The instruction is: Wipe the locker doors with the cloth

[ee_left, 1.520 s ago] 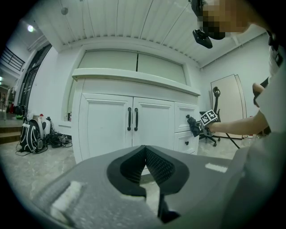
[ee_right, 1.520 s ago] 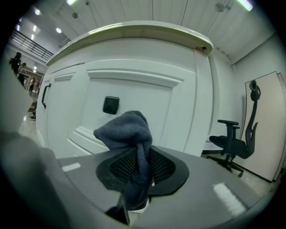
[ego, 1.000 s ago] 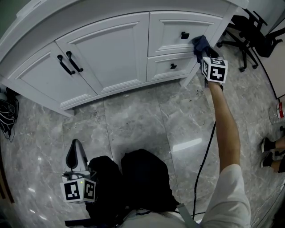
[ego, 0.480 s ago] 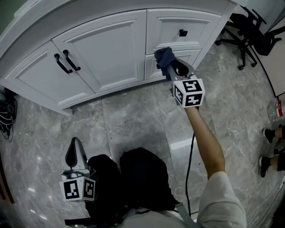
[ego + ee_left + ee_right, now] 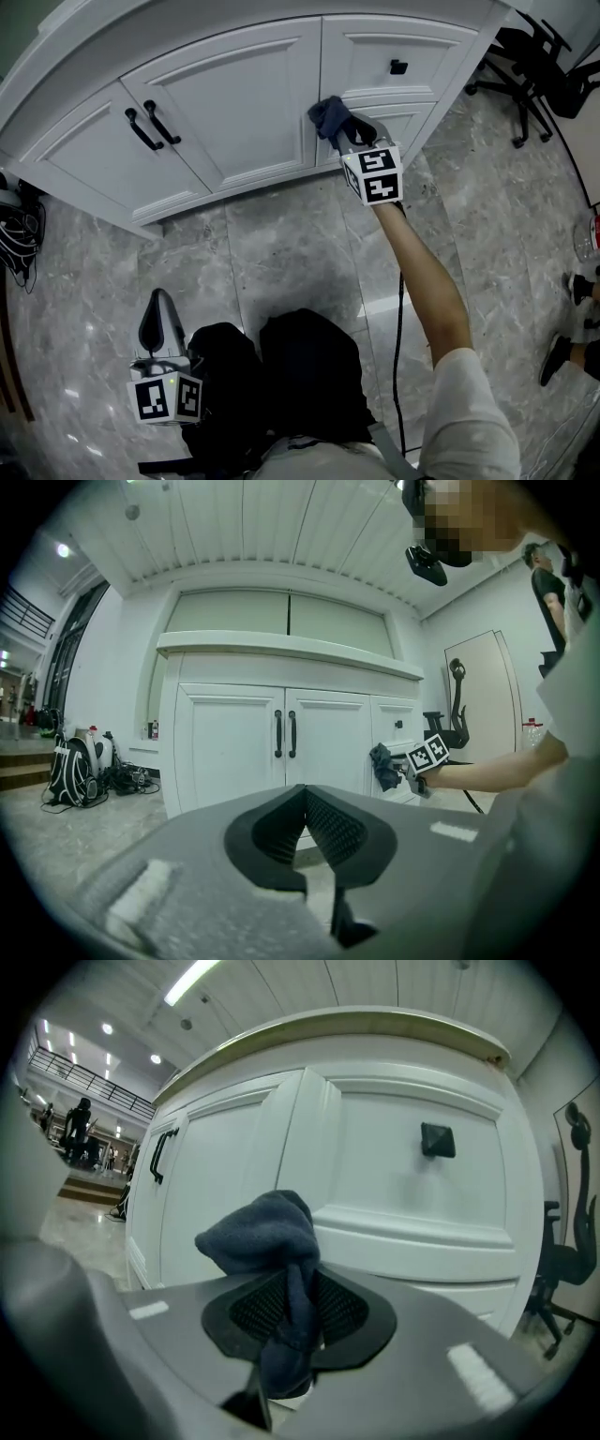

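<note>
Two doors (image 5: 239,103) (image 5: 84,155), two drawers (image 5: 375,52) (image 5: 412,120), one cloth (image 5: 327,113), two claws (image 5: 159,323) (image 5: 343,133), one chair (image 5: 539,70).

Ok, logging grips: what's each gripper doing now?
Left gripper: shut, empty.
Right gripper: shut on the cloth.

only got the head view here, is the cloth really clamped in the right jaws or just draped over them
observer: clamped. In the right gripper view the dark blue cloth is pinched between the right gripper jaws, bunched above them.
operator: and the left jaws
observer: the left gripper has its jaws together with nothing between them.
operator: anyone off to the left
observer: the right gripper view shows a person standing far off beyond the left end of the white cabinet.
</note>
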`<action>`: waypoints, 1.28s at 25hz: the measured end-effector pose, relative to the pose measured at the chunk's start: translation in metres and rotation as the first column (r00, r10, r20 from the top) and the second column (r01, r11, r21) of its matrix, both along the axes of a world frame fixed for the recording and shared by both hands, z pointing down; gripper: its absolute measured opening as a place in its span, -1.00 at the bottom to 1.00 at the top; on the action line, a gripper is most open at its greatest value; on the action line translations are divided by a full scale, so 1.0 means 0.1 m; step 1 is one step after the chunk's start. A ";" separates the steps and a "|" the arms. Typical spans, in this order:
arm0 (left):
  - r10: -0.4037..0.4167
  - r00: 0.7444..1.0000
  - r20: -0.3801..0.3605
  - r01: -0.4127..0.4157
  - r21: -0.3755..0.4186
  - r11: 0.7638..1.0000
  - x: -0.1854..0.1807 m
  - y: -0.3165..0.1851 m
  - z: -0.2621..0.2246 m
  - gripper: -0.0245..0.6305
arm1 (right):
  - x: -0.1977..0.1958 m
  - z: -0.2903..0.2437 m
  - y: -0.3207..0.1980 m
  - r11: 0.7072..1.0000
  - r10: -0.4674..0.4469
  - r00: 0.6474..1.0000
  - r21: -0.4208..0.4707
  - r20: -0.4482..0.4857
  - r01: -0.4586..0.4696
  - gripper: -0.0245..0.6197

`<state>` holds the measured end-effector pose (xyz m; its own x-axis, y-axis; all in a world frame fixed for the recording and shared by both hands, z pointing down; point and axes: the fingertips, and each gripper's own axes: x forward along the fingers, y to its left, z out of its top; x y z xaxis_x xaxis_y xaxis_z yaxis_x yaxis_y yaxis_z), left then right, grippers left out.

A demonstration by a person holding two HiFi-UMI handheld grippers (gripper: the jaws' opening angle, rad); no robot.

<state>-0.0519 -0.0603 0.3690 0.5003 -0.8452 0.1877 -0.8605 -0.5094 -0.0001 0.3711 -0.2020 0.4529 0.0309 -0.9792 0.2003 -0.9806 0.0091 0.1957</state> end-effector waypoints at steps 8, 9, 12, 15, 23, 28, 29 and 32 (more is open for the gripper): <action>0.009 1.000 0.003 -0.009 -0.007 1.000 0.04 0.01 0.03 -0.92 | 0.83 -0.01 0.25 0.987 0.157 0.986 -0.024 -0.052 -0.159 -0.66; 0.010 1.000 0.004 -0.010 -0.006 1.000 0.05 0.01 0.03 -0.92 | 0.94 -0.01 0.29 0.983 0.177 0.982 -0.029 -0.064 -0.179 -0.66; 0.011 1.000 0.006 -0.011 -0.005 1.000 0.07 0.02 0.04 -0.92 | 1.28 -0.01 0.39 0.969 0.240 0.968 -0.038 -0.068 -0.243 -0.66; 0.013 1.000 0.006 -0.013 -0.008 1.000 0.09 0.02 0.05 -0.92 | 1.60 0.01 0.49 0.950 0.306 0.951 -0.043 -0.045 -0.308 -0.66; 0.012 1.000 0.008 -0.012 -0.008 1.000 0.14 0.03 0.06 -0.92 | 2.23 0.04 0.73 0.899 0.434 0.901 -0.055 -0.016 -0.434 -0.67; 0.008 1.000 0.009 -0.008 -0.013 1.000 0.12 0.02 0.08 -0.92 | 2.06 0.01 0.95 0.913 0.408 0.912 -0.011 0.029 -0.408 -0.67; 0.009 1.000 0.008 -0.009 -0.013 1.000 0.12 0.02 0.08 -0.92 | 1.94 0.02 0.99 0.923 0.384 0.923 -0.005 0.034 -0.384 -0.67; 0.014 1.000 0.006 -0.014 -0.017 1.000 0.13 0.03 0.10 -0.92 | 1.44 0.13 1.04 0.960 0.281 0.959 0.005 0.048 -0.281 -0.67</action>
<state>-0.0386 -0.0572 0.3793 0.5109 -0.8349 0.2048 -0.8533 -0.5214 0.0034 0.5152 -0.0983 0.4661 0.2964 -0.9346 0.1966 -0.9512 -0.2703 0.1489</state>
